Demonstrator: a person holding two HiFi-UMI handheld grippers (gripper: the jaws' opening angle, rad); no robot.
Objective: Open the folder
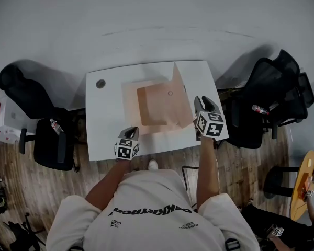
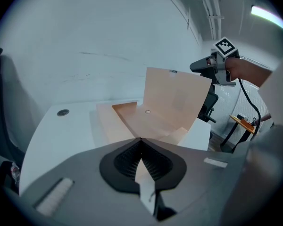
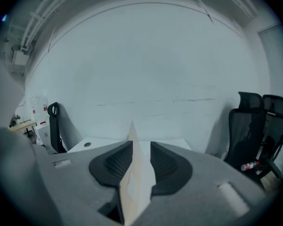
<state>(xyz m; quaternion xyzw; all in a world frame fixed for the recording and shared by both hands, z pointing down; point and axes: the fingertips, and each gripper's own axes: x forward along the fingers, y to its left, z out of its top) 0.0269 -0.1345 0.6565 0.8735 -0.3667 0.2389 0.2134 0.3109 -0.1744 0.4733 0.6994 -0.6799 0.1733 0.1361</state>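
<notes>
Your head camera looks steeply down from well above the white table (image 1: 104, 135). Each gripper camera sits close behind its own jaws, facing low across that tabletop toward the wall (image 3: 146, 55); all three views share the folder (image 1: 159, 106).

The left forearm (image 1: 107, 181) and right forearm (image 1: 206, 166) reach up the frame from the torso (image 1: 146, 203) at bottom centre of the head view. The left gripper (image 1: 131, 132) sits lower, left of centre, tilted downward, its jaws pinched together at the tips on an edge of the folder (image 1: 157, 106). The right gripper (image 1: 199, 101) is higher, right of centre. Its jaws stand apart with the folder's raised cover between them, close against the pad at frame left and clear of the other.
</notes>
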